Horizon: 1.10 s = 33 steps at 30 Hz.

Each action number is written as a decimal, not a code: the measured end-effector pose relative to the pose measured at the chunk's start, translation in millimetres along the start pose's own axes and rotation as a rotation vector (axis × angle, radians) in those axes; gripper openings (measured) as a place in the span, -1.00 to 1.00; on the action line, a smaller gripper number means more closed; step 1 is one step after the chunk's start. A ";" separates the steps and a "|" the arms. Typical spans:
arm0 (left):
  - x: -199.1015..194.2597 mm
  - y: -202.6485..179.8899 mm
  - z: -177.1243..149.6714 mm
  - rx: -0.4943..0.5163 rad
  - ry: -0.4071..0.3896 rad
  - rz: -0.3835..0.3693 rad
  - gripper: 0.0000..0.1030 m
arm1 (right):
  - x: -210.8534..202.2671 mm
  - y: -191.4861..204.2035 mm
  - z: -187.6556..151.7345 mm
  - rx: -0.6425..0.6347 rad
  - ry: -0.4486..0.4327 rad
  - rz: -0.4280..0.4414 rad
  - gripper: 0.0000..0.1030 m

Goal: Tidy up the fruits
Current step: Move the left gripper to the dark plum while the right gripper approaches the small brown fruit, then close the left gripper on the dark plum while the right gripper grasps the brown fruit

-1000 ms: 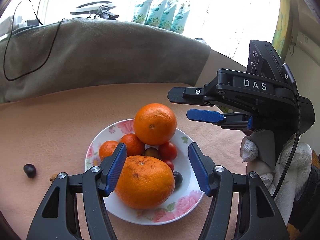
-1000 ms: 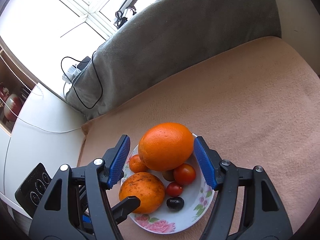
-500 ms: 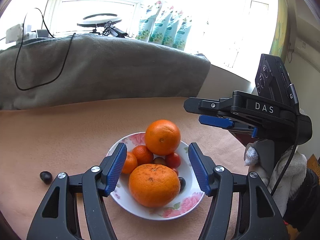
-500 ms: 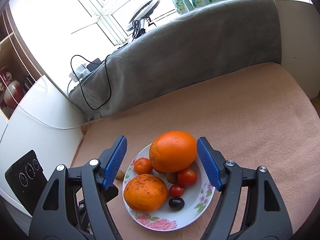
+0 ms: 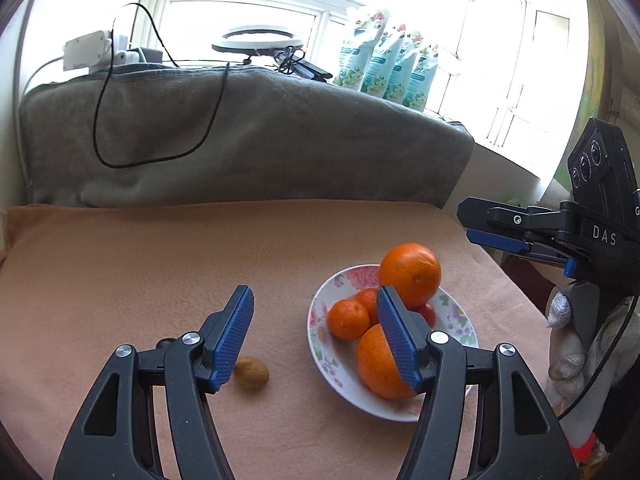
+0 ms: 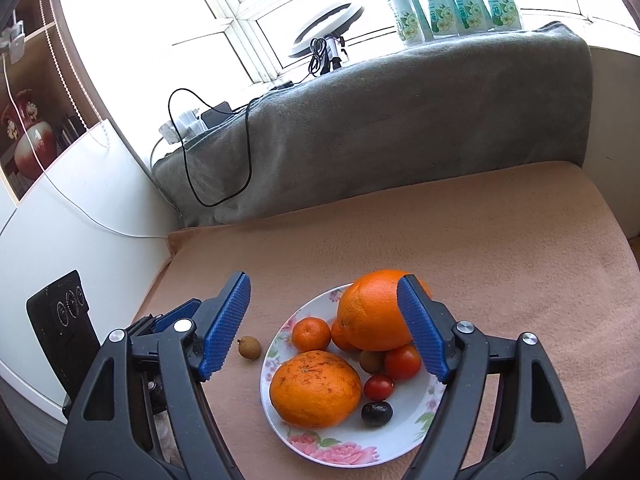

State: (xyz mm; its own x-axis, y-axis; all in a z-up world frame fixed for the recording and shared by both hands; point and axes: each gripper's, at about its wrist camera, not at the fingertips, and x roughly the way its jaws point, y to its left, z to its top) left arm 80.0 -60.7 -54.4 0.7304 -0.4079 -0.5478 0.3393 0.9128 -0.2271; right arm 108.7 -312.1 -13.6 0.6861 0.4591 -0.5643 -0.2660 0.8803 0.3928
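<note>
A floral plate (image 6: 340,452) on the peach cloth holds a big smooth orange (image 6: 372,316), a rough orange (image 6: 314,390), a tangerine (image 6: 311,334), two tomatoes (image 6: 402,362) and a dark grape (image 6: 377,413). My right gripper (image 6: 326,320) hovers over the plate. Its jaws are opening and nothing is pressed between them. A small brown longan (image 6: 249,347) lies on the cloth left of the plate. My left gripper (image 5: 316,332) is open and empty, left of the plate (image 5: 316,344), with the longan (image 5: 251,372) beside its left finger. The right gripper (image 5: 500,236) shows at the right edge.
A grey blanket (image 6: 400,128) with a black cable (image 6: 224,168) backs the cloth. A ring light (image 5: 256,42) and several pouches (image 5: 384,68) stand on the windowsill. A white panel (image 6: 80,208) borders the left side. A gloved hand (image 5: 560,320) holds the right gripper.
The left gripper drew back and swung left off the plate, bringing the longan into view. The right gripper pulled up and away from the big orange, and its jaws widened.
</note>
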 end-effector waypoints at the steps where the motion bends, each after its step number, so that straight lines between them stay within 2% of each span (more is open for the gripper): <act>1: 0.3 4.2 0.1 -0.005 0.001 0.008 0.24 | 0.7 4.1 0.0 -0.016 0.000 -0.001 0.52; 11: -9.5 47.7 -8.1 -0.041 0.011 0.084 0.24 | 13.8 37.4 -1.0 -0.164 0.059 -0.033 0.52; 20: -17.0 84.7 -21.7 -0.069 0.043 0.139 0.24 | 30.3 60.7 -8.4 -0.265 0.126 0.026 0.52; 27: -15.4 95.0 -29.1 -0.084 0.064 0.132 0.23 | 50.5 84.9 -18.8 -0.354 0.179 0.051 0.52; 30: -11.6 96.2 -31.4 -0.088 0.077 0.123 0.10 | 61.1 93.6 -24.2 -0.390 0.208 0.054 0.51; 33: -6.2 96.5 -33.6 -0.088 0.093 0.110 0.05 | 72.2 103.2 -31.5 -0.437 0.243 0.051 0.36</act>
State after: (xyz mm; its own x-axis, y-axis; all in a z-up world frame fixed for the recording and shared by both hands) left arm 88.3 30.5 -100.0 0.7011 -0.3057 -0.6442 0.2042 0.9517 -0.2294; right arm 109.5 -184.3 -36.7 0.5007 0.4720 -0.7256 -0.5896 0.7997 0.1134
